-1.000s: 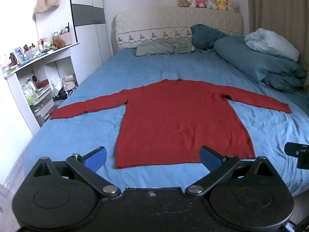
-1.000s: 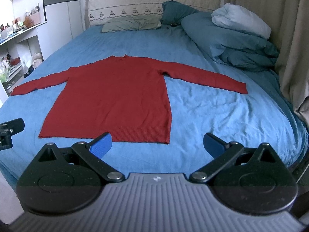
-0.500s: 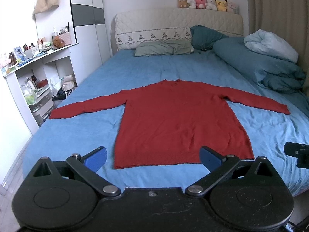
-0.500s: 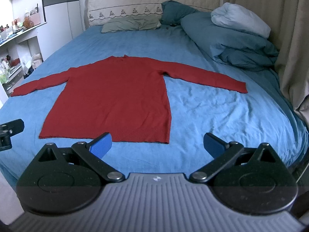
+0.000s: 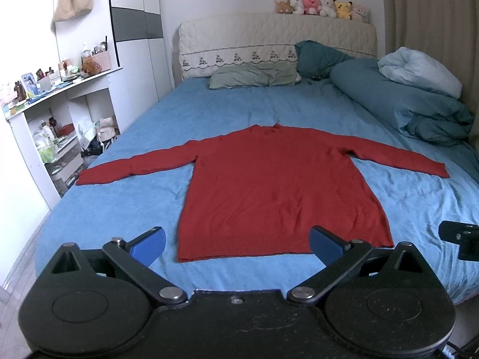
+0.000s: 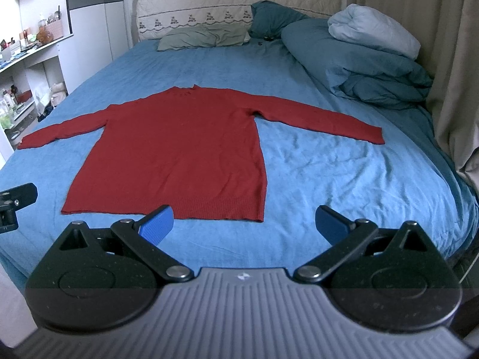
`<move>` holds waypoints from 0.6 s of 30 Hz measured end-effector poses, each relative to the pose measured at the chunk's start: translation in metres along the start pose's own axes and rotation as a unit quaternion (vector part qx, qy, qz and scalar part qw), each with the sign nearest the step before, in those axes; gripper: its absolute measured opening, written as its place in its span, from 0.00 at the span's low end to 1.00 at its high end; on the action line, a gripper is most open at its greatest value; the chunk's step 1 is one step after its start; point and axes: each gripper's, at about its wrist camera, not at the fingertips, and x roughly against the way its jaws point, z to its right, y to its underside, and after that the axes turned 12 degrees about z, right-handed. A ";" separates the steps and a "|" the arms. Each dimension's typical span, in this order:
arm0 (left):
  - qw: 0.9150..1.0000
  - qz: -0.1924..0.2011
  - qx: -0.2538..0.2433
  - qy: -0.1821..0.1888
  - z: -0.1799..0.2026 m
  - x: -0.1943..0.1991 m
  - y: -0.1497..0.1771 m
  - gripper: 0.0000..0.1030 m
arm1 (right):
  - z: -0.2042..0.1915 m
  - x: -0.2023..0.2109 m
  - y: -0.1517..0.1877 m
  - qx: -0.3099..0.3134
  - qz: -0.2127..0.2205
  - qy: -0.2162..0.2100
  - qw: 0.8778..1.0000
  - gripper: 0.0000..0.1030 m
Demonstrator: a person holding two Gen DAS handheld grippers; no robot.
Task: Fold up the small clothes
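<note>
A red long-sleeved sweater lies flat on the blue bed sheet, both sleeves spread out, hem toward me. It also shows in the right wrist view. My left gripper is open and empty, held above the bed's near edge just short of the hem. My right gripper is open and empty, in front of the hem's right corner. Neither gripper touches the sweater.
Rolled blue bedding and a pale blue blanket lie along the bed's right side. Pillows rest at the headboard. White shelves with clutter stand left of the bed. A curtain hangs at right.
Both grippers have drifted slightly; the sweater sits a touch higher in the left view. Nothing was taken hold of and the sweater has not moved.
</note>
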 end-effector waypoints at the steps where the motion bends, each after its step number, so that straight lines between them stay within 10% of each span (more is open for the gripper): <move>1: 1.000 0.000 -0.001 0.000 0.000 0.000 0.000 1.00 | 0.000 0.000 0.000 0.000 0.000 0.000 1.000 1.00; 18: 1.000 0.002 0.001 -0.003 -0.001 0.002 -0.001 1.00 | -0.002 -0.001 0.001 0.000 0.005 -0.004 1.000 1.00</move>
